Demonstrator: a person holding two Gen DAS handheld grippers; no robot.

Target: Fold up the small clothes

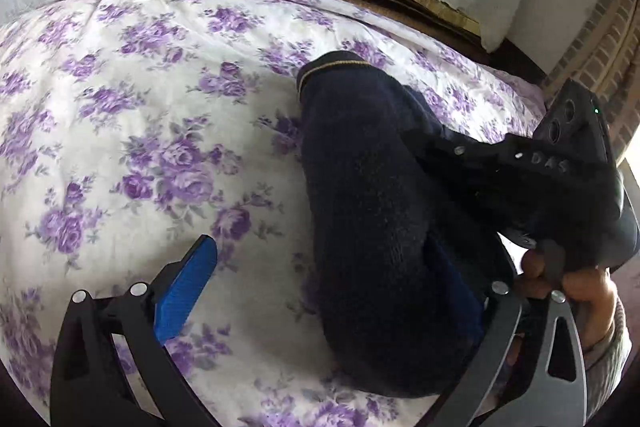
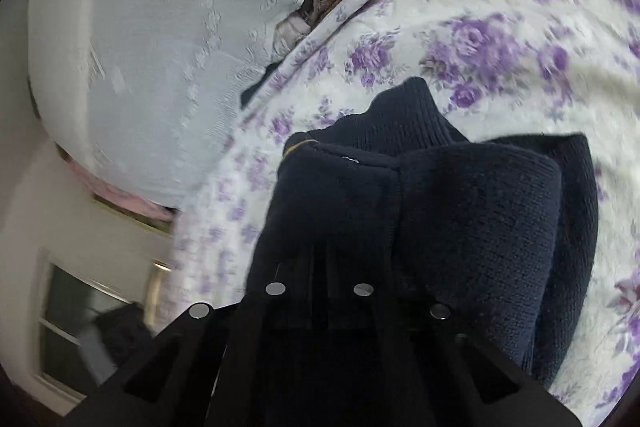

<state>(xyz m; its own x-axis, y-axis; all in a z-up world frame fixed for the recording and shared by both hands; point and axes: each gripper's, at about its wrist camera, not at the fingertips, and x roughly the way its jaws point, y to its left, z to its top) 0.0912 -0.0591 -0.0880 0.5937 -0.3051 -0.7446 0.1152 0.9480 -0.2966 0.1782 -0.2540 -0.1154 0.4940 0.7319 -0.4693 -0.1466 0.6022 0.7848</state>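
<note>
Jaws of the left gripper (image 1: 340,267) are spread wide beside the navy sweater (image 1: 372,227) on the floral bed (image 1: 120,107); the right gripper (image 2: 320,267) is clamped on its doubled edge (folding is judged partway, unfinished).
</note>
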